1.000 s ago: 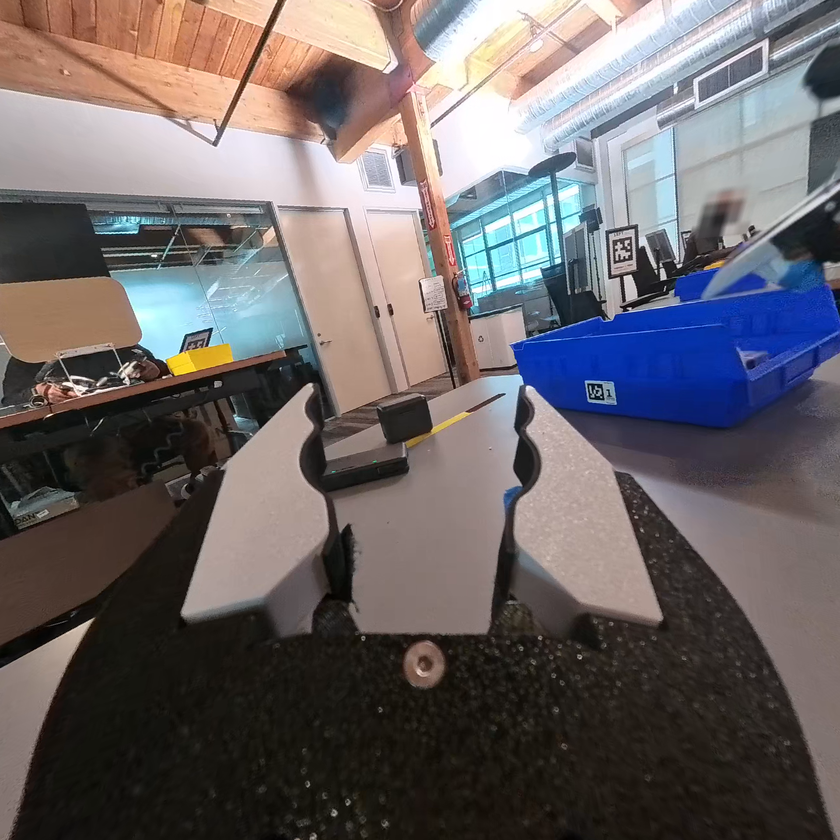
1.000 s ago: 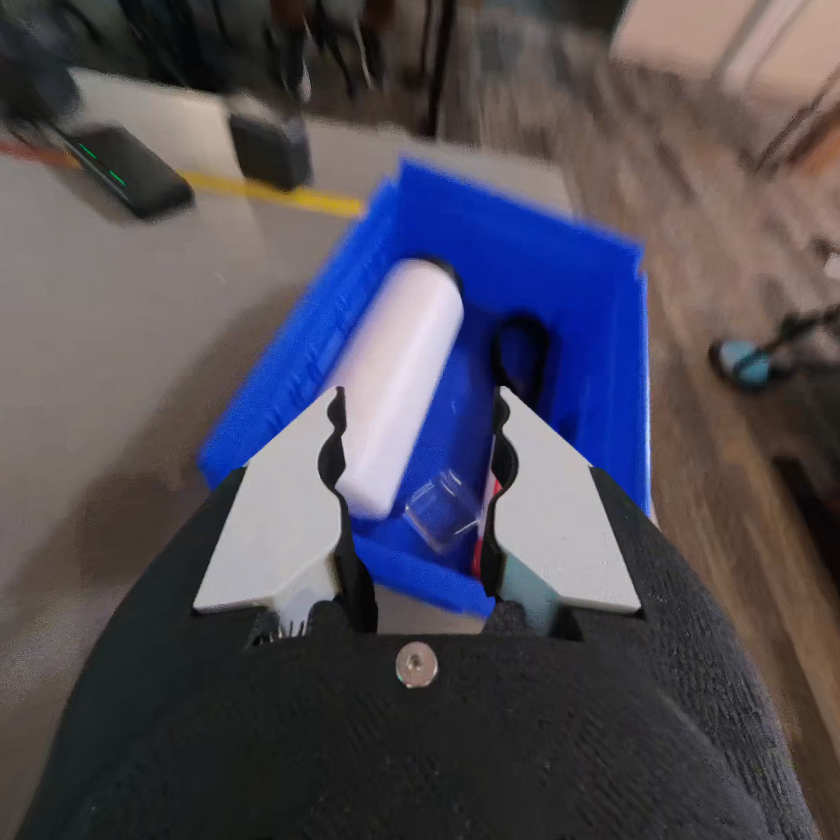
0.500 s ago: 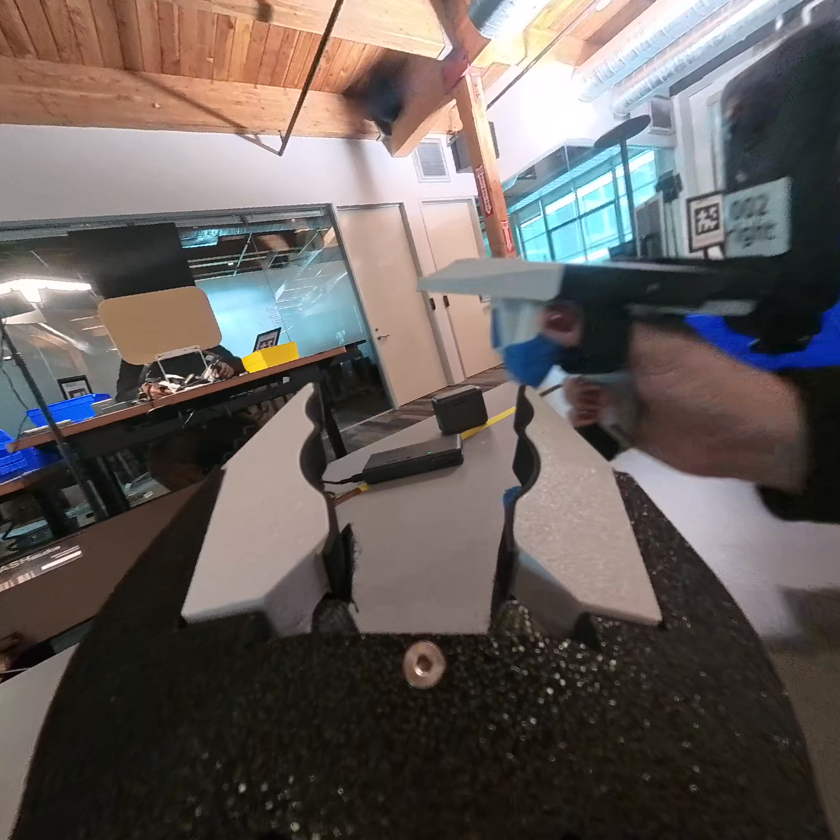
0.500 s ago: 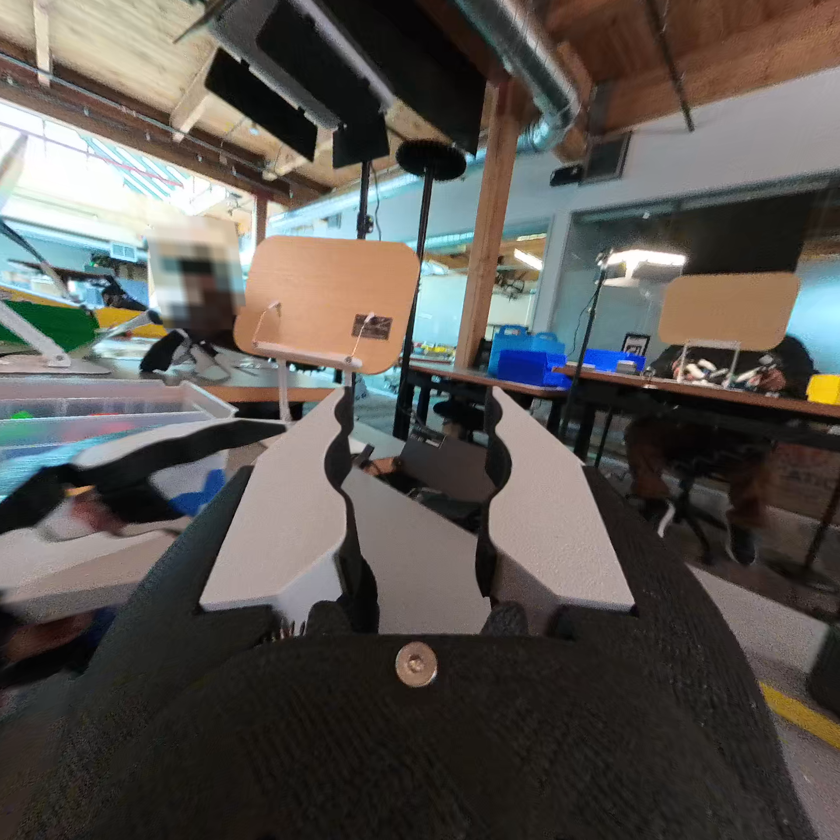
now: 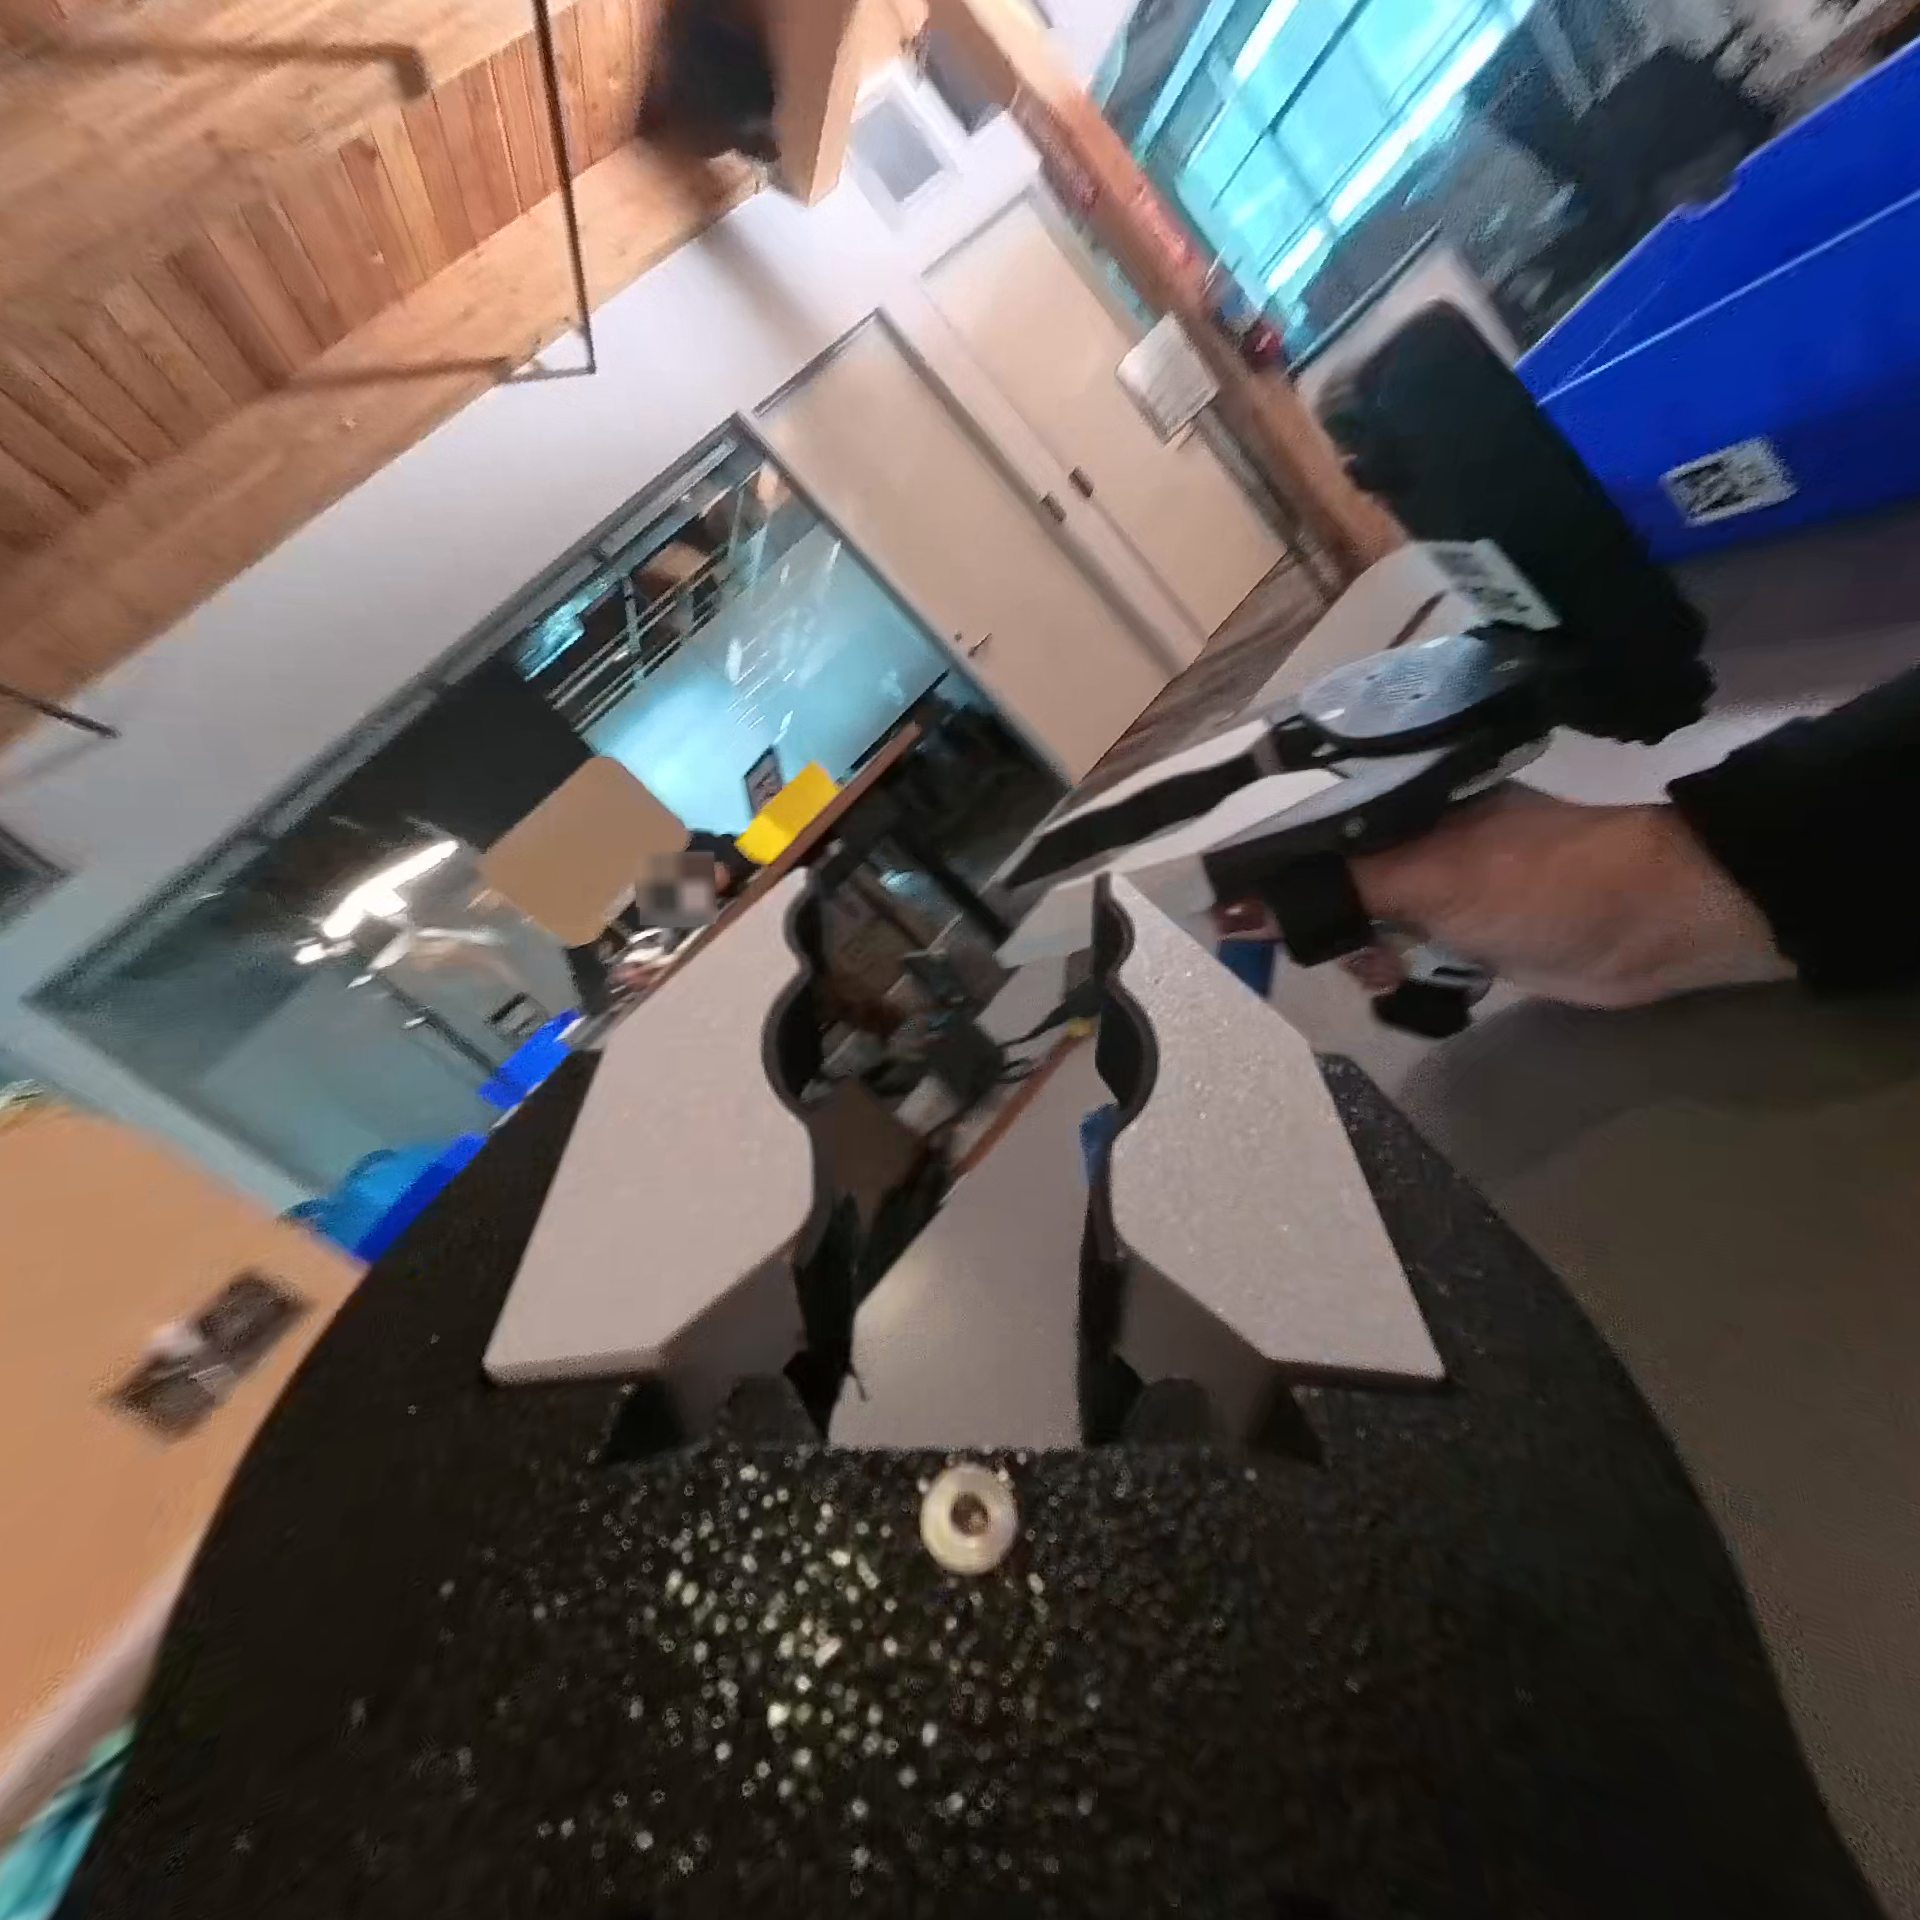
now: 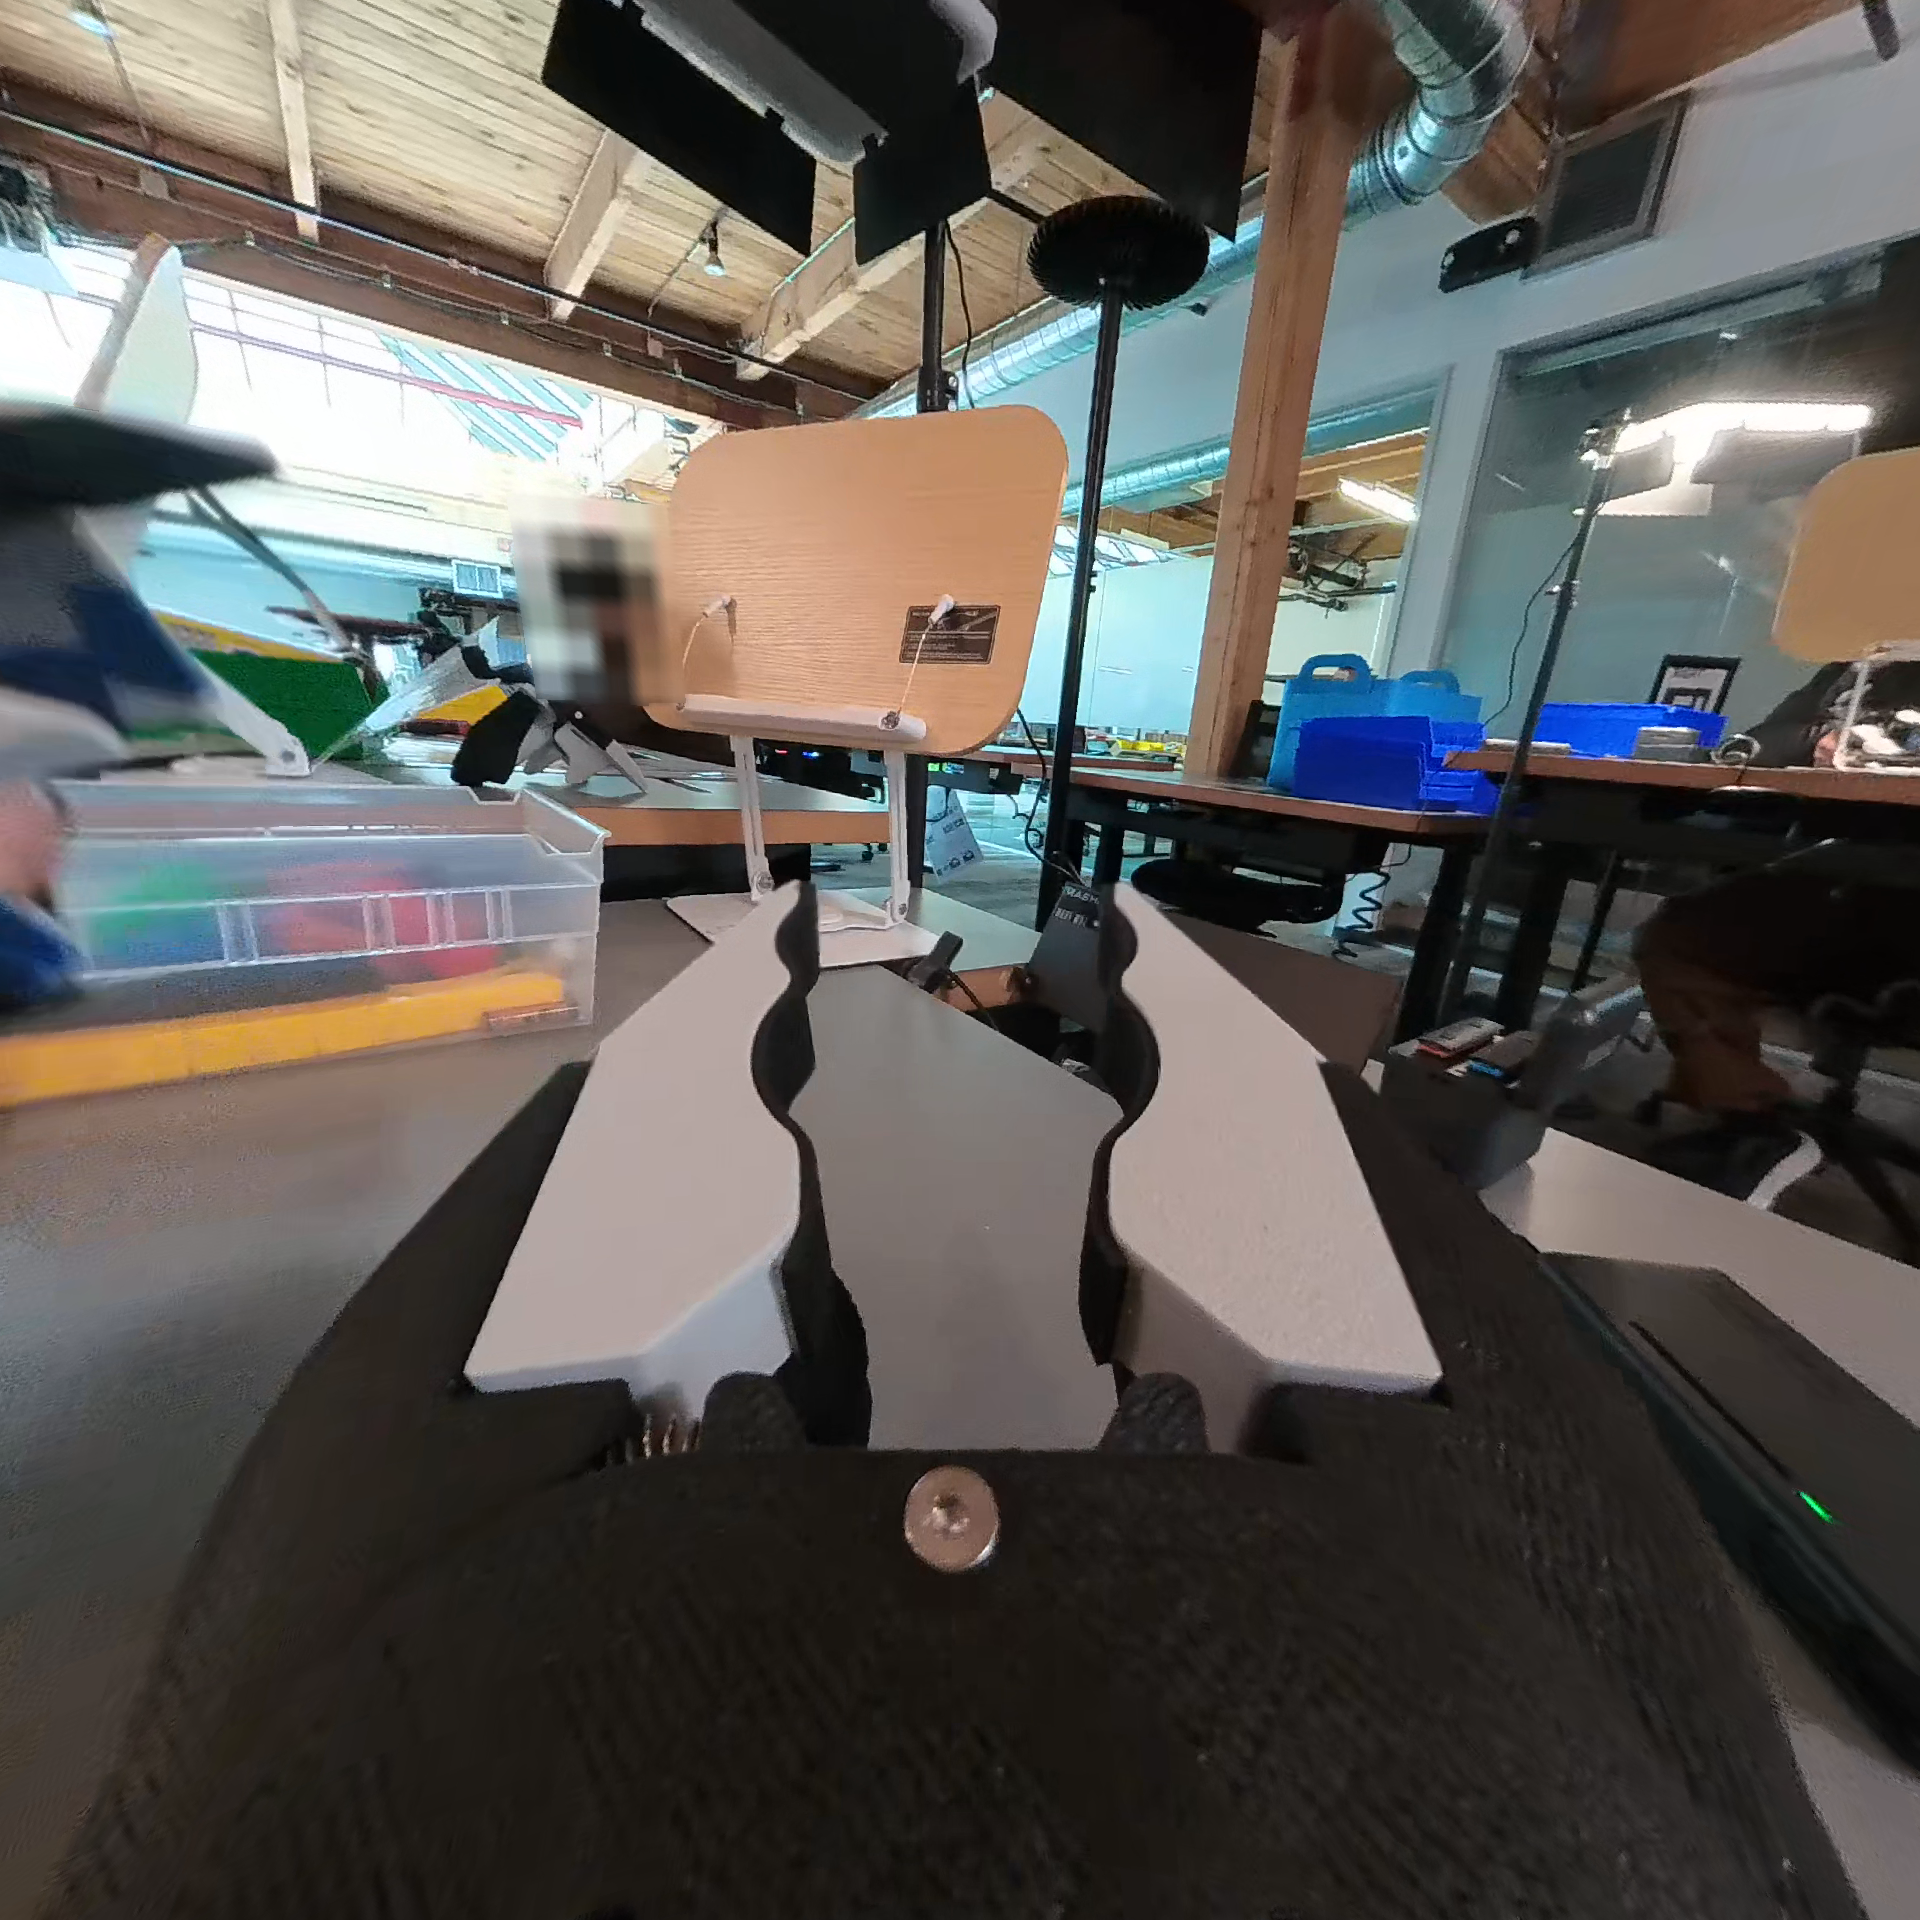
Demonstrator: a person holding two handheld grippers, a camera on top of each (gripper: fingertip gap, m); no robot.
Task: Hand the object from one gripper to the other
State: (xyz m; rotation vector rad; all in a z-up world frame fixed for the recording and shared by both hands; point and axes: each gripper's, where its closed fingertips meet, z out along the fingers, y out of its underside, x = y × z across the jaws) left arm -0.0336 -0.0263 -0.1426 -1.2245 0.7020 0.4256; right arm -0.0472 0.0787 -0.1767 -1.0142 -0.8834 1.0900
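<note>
**While Both Grippers Stand Released, Nothing Sits Between Their Fingers**

As the left gripper (image 5: 956,894) tilts steeply above the grey table (image 6: 208,1247), its jaws are spread apart and grasp nothing; only the table's surface and far-off clutter show through the gap. Just past its fingertips, over the same table, the right gripper (image 6: 961,899) points across from the right, gripped by a person's hand (image 5: 1558,894) in a dark sleeve. Its own view shows its jaws likewise parted and bare, held low and level above the table.

On the table's right side, close by the right gripper, lies a flat black device (image 6: 1745,1455) with a small green light. Farther along the table, to the left, stands a clear plastic organiser (image 6: 332,883) with coloured contents, and at the table's far edge a wooden book stand (image 6: 862,582) on white legs. A blue bin (image 5: 1714,312) rests on the table beyond the hand; its inside is hidden, so where the object lies cannot be told.
</note>
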